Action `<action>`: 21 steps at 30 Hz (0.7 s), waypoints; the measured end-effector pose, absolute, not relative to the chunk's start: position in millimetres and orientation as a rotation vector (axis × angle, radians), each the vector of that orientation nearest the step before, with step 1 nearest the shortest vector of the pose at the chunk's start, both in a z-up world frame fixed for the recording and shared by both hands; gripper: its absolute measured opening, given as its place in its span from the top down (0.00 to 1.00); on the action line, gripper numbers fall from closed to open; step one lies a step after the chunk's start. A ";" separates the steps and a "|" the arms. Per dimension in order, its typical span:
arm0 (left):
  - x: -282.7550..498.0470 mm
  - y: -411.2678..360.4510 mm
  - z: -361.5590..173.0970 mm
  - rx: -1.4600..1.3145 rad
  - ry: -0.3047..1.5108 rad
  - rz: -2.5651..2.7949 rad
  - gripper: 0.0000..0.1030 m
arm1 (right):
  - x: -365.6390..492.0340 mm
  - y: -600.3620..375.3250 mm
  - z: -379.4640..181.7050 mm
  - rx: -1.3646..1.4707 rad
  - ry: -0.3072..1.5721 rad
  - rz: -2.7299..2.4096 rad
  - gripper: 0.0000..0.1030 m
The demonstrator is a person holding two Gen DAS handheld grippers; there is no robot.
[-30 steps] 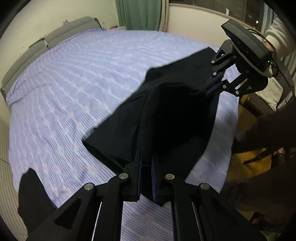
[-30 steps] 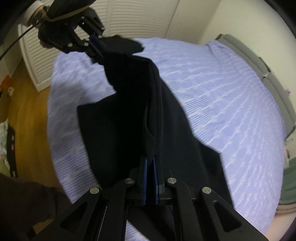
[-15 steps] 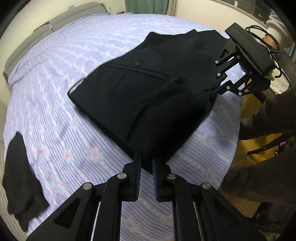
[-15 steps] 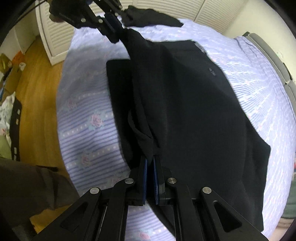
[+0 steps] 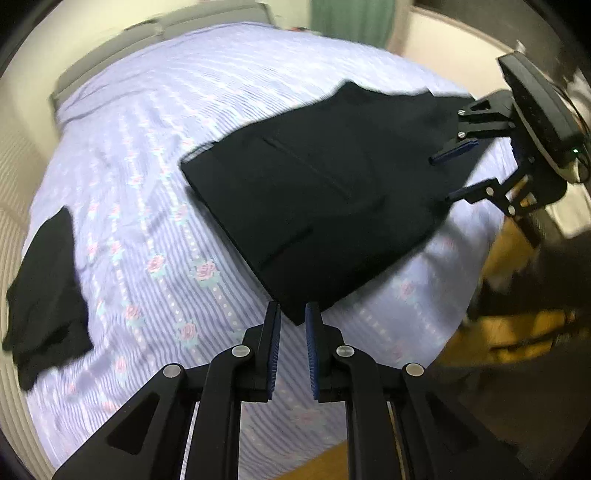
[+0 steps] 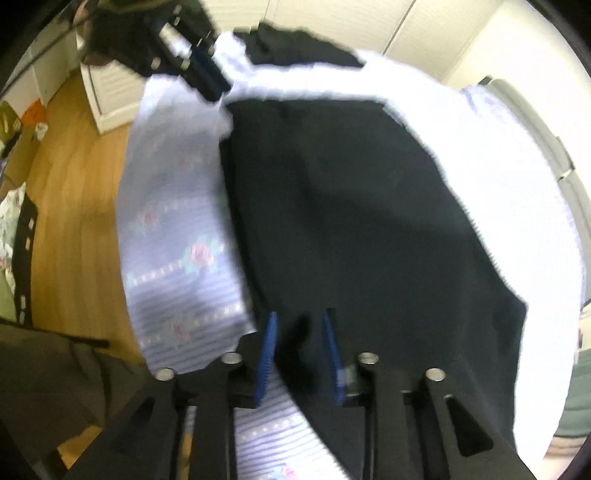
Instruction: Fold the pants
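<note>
We see the black pants (image 5: 332, 192) lying flat in a folded slab on the bed (image 5: 155, 155), toward the edge nearest us, on the lilac striped sheet with small rose prints. In the left wrist view the slab runs from centre out to 2 o'clock, its near corner pointing down at 6 o'clock.

Left tongs (image 5: 292, 317): released. We see a clear gap between the blue pads, and the near corner of the pants sits right at the tips, in the gap but not pinched. From the right wrist view the left tongs (image 6: 207, 79) show at 11 o'clock, blurred, just off the far corner of the pants (image 6: 369, 229).

Right tongs (image 6: 299, 325): released, pads spread wide. Dark fabric shows between them, but nothing is clamped. From the left wrist view the right tongs (image 5: 452, 173) sit at 2 o'clock, jaws wide apart, over the far edge of the slab; we cannot tell whether the fingers touch the cloth.

A second dark garment (image 5: 44, 295) lies crumpled on the sheet at 9 o'clock in the left view, well apart from the pants. A grey headboard (image 5: 155, 40) is at 11 o'clock, a green curtain (image 5: 347, 18) at 12. The right view is motion-blurred, with wood floor (image 6: 74, 221) at 9 o'clock and white louvred doors (image 6: 332, 22) at 12.
</note>
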State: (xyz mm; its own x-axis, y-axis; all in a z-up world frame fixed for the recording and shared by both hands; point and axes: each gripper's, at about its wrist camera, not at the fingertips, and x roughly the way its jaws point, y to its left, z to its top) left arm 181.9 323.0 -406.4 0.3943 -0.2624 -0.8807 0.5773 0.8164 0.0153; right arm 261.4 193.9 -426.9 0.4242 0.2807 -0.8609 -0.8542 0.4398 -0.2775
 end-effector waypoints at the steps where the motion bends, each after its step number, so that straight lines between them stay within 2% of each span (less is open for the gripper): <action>1: 181.1 322.9 -401.1 0.313 1.032 -0.521 0.75 | 263.6 189.4 -414.6 -0.794 0.806 0.809 0.59; 2: 181.2 319.8 -390.9 0.268 1.022 -0.474 0.71 | 266.3 183.9 -407.1 -0.788 0.785 0.798 0.54; 3: 180.6 316.9 -386.6 0.243 1.012 -0.433 0.61 | 270.2 178.8 -400.4 -0.789 0.759 0.784 0.44; 4: 179.9 310.8 -380.7 0.209 0.991 -0.372 0.53 | 275.0 173.8 -392.0 -0.792 0.730 0.765 0.39; 6: 180.9 301.2 -373.2 0.156 0.950 -0.289 0.50 | 294.5 157.8 -381.8 -0.786 0.711 0.723 0.38; 11: 200.0 263.4 -378.7 0.049 0.921 -0.170 0.50 | 369.1 113.3 -374.3 -0.777 0.764 0.616 0.38; 17: 228.0 222.5 -399.8 0.038 0.940 -0.132 0.50 | 480.2 56.1 -371.9 -0.586 0.927 0.618 0.39; 21: 238.3 213.1 -411.2 0.015 0.955 -0.091 0.50 | 518.0 48.0 -388.0 -0.615 0.989 0.699 0.46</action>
